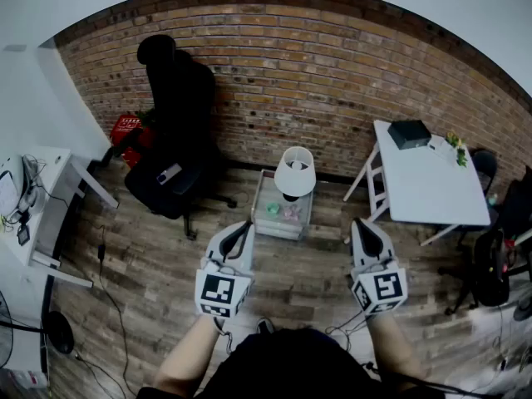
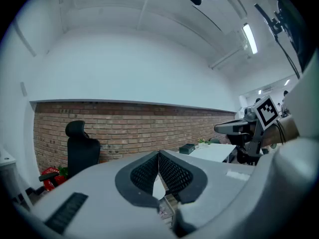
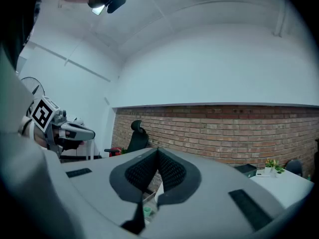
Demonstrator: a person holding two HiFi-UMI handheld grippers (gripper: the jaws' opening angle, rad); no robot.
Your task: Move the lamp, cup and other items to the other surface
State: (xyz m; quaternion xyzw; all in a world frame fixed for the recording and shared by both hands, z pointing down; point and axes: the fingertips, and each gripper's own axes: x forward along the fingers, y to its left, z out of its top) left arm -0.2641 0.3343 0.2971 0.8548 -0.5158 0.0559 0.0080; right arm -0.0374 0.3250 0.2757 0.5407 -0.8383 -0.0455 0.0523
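Short of the lamp (image 1: 295, 171), left gripper (image 1: 246, 225) and right gripper (image 1: 359, 223) hover, jaws together, empty

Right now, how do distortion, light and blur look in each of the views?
Head view: strong fisheye bends the brick wall; the lamp is fairly sharp. Left gripper view: the ceiling light glares, corners black. Right gripper view: bluish, dim, dark rim.

A low side table (image 1: 278, 232) stands on the plank floor (image 1: 150, 264) near the brick wall, carrying a white-shaded lamp (image 1: 295, 173) at its far end, with a green cup (image 1: 273, 209) and a pale pink item (image 1: 291, 213) just beside each other in front of the lamp. To its right, well apart, a white table (image 1: 432, 194) carries a black box (image 1: 409, 133) and a small plant (image 1: 456, 145) along its far edge.
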